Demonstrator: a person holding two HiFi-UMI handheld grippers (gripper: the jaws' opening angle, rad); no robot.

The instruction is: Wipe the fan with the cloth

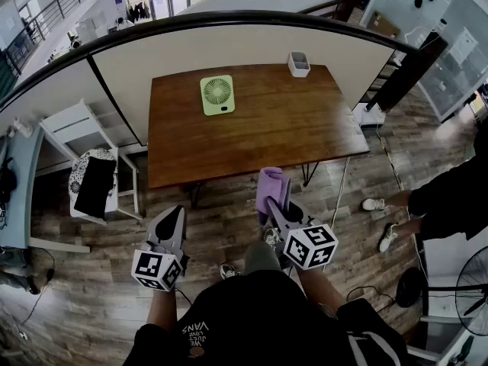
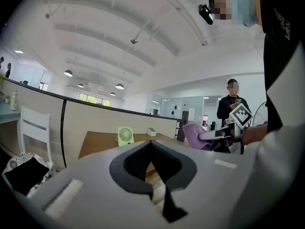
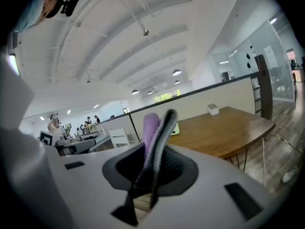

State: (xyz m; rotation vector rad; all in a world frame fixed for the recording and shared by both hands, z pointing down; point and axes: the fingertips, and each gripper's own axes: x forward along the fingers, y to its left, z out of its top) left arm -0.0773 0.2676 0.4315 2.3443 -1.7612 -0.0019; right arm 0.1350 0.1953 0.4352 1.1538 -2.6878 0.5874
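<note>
Head view: purple cloth [image 1: 271, 190] is clamped in right gripper [image 1: 279, 206], left gripper [image 1: 173, 215] clenched empty; green fan [image 1: 217, 94] is to be reached next.

Black printed T-shirt [image 1: 252, 315], grey left hand-held gripper [image 1: 173, 216] and right hand-held gripper [image 1: 277, 207] with marker cubes [image 1: 158, 270].

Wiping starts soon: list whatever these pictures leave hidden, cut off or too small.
Fan: too small in the head view to show any dust.
Fan again: right gripper view, almost wholly behind the cloth and right claw.
White container: contents too small, head view.
Bystander: cut off by head view's right edge.
</note>
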